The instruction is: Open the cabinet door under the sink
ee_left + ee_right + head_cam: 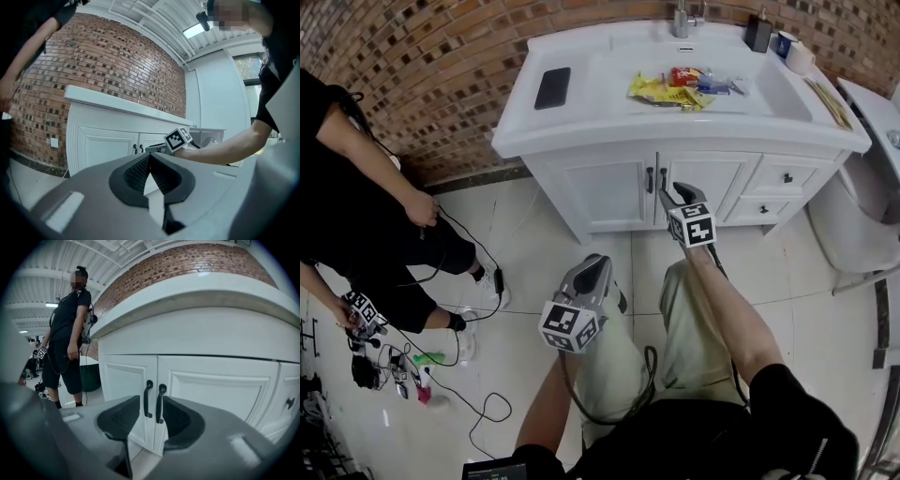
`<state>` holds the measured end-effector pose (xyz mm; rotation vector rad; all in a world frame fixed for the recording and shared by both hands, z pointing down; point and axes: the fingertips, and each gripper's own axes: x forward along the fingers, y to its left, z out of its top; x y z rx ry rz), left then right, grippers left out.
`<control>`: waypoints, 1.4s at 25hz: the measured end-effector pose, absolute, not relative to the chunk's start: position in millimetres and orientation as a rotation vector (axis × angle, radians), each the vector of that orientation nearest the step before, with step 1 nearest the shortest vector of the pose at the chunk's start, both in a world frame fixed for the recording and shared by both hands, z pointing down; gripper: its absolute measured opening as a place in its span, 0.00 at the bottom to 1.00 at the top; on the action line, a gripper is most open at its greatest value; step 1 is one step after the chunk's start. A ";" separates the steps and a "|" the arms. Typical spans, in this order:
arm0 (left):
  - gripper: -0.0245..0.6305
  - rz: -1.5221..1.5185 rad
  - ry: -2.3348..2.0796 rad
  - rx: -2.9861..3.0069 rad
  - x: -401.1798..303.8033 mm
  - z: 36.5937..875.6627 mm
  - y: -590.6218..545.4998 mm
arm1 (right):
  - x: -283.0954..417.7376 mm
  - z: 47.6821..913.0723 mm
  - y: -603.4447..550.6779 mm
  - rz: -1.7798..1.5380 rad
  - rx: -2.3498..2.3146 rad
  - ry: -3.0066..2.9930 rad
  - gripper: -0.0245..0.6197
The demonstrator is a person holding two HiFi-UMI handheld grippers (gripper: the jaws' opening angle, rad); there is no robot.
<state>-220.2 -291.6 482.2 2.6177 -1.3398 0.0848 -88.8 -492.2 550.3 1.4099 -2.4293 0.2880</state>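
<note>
Below the sink (609, 67), the head view shows us the white cabinet (609, 192) with both doors shut. Its two dark bar handles (655, 180) sit side by side at the middle seam. Our right claw (673, 193) is up at them, its tips just beside the bars. Our left claw (596, 266) hangs near us, well apart from the cabinet. On the desk (581, 131) above lie a phone (552, 87) and some snack packets (670, 89).

Along the left gripper view, the left claw (150, 159) is clenched on nothing, its pads meeting at the tips. The cabinet shows far off, behind the right arm (220, 150).

Along the right gripper view, the right claw (151, 408) is released and its jaws are spread. The left handle (148, 398) and the right handle (161, 403) both stand in the gap between them. We cannot tell whether a pad touches either bar.

We judge each door to be a stiff, light panel hinged at its outer edge. It should want a gentle pull along an arc, not a straight tug. Each handle looks like a slim, smooth, rigid bar, likely a little slippery. We would clamp squarely across the middle of one bar only. With the two bars so close, catching both would bind the doors.
</note>
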 end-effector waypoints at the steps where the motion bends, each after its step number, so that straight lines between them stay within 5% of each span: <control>1: 0.06 0.082 -1.341 2.616 -220.6 482.3 -291.1 | -87.6 556.4 -497.5 0.294 1.415 -2.410 0.25; 17: 0.06 0.057 -1.385 2.585 -246.5 482.0 -288.9 | -95.5 599.5 -538.7 0.293 1.467 -2.273 0.24; 26: 0.06 0.037 -1.411 2.551 -259.7 484.9 -284.6 | -87.3 601.8 -545.4 0.274 1.521 -2.229 0.10; 35: 0.06 0.050 -1.438 2.545 -279.8 485.2 -280.7 | -95.9 602.4 -536.0 0.247 1.516 -2.243 0.10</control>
